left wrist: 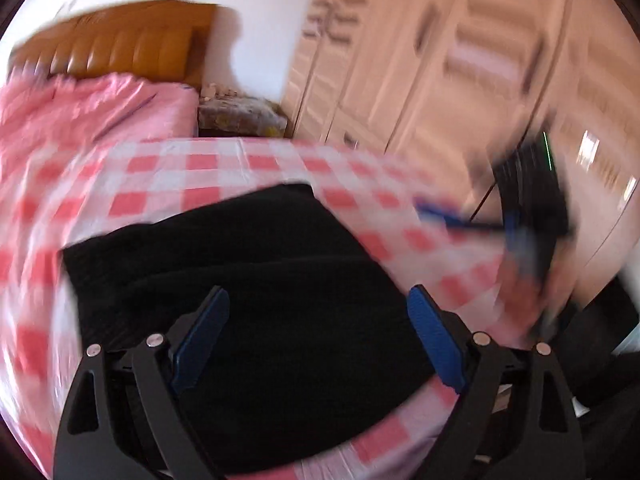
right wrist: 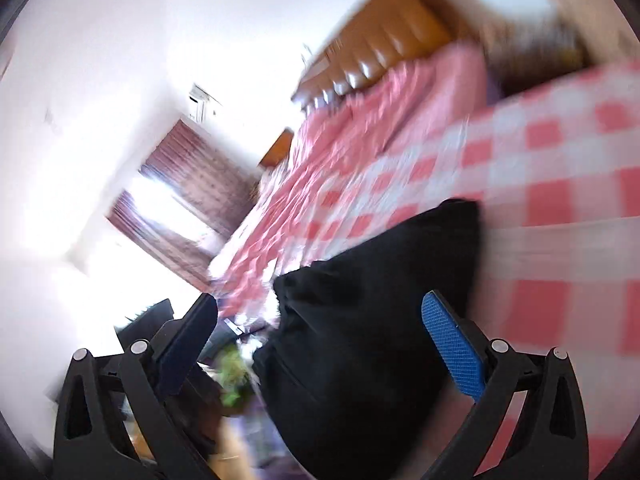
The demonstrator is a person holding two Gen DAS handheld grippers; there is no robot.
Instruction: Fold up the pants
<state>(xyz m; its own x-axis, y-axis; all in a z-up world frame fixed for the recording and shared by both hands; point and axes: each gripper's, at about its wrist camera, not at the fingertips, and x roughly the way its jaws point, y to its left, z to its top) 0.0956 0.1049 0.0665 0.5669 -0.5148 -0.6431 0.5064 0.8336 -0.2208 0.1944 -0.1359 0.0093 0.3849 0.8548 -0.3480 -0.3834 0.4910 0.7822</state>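
Note:
The black pants (left wrist: 256,280) lie folded into a compact block on the red-and-white checked cloth (left wrist: 224,160). My left gripper (left wrist: 318,300) is open and empty, its blue pads spread wide just above the pants. The right gripper shows in the left wrist view (left wrist: 524,216) as a blurred dark shape off to the right of the pants. In the right wrist view the pants (right wrist: 372,320) sit between the spread fingers of my right gripper (right wrist: 324,308), which is open and holds nothing. That view is tilted and blurred.
A bed with a pink quilt (left wrist: 80,112) and brown headboard (left wrist: 120,40) lies behind the cloth. A cluttered nightstand (left wrist: 240,114) stands beside it. Cream wardrobe doors (left wrist: 440,60) fill the right. A window with dark curtains (right wrist: 180,200) is at the left.

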